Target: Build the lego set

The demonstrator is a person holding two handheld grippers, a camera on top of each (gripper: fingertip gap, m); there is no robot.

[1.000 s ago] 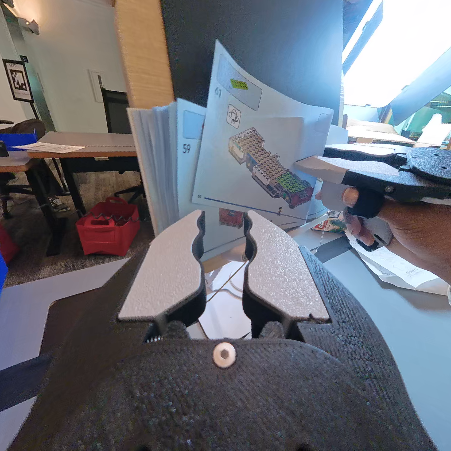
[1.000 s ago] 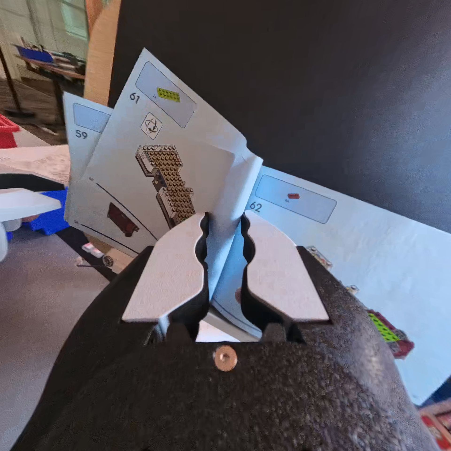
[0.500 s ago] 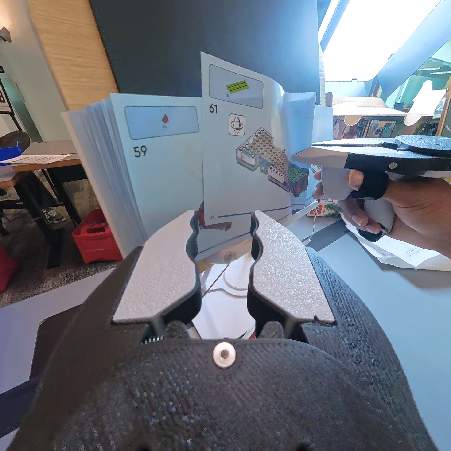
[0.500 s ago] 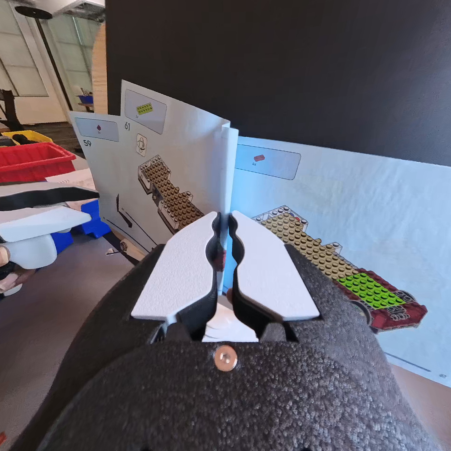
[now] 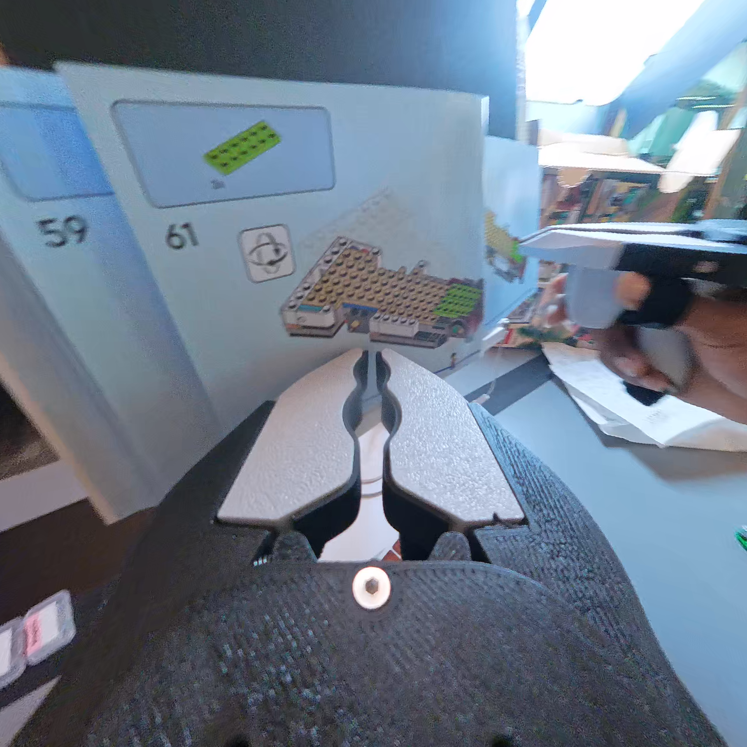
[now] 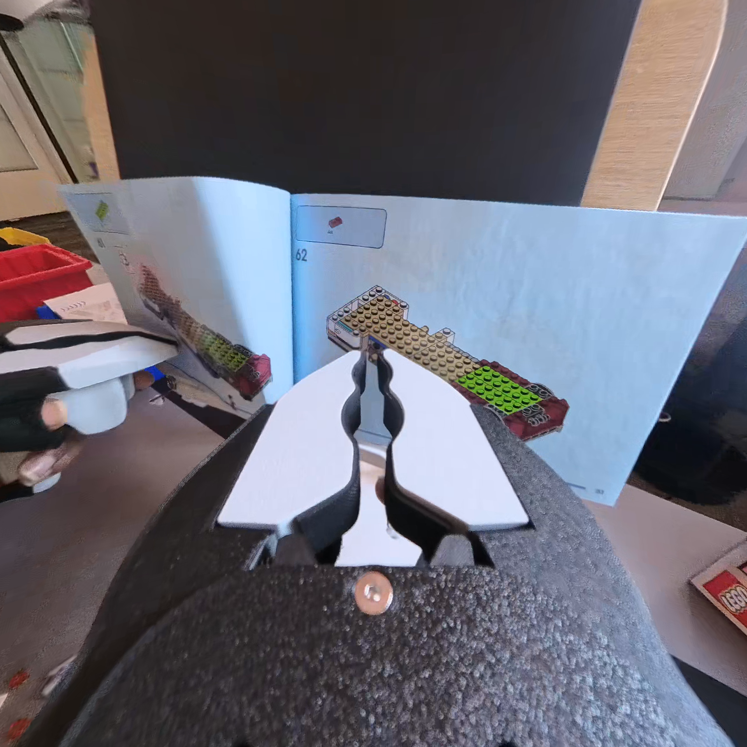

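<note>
My left claw point(image 5: 371, 352) is closed down to a thin slit, and I can make out nothing caught between its fingers. Its tips sit at 12 o'clock, close up against the lower part of the left-hand page point(image 5: 226, 323) of an instruction booklet point(image 6: 525, 283). I cannot tell whether they touch the paper. My right claw point(image 6: 372, 352) is drawn in just as tight and also looks empty. It points at the right-hand page, just right of the fold point(image 6: 291, 291). In the left wrist view it comes in from 3 o'clock, carried by my hand point(image 5: 687, 347), with its tips just off the outer edge of the left page.

The booklet stands upright and open on the bench point(image 5: 606, 505), with a dark panel point(image 6: 364, 81) behind it. I judge it is propped this way so both pages face me. The thick block of other leaves point(image 5: 48, 364) fans out at 9 o'clock, and I judge the left page's own spring lets it curl forward.

Loose printed sheets point(image 5: 646, 420) lie on the bench at 3 o'clock below my hand. A red bin point(image 6: 36, 275) sits at 9 o'clock in the right wrist view. The corner of a red and white printed card point(image 6: 723, 598) lies at 4 o'clock. Small clear packets point(image 5: 36, 638) rest at 8 o'clock beside the left claw.
</note>
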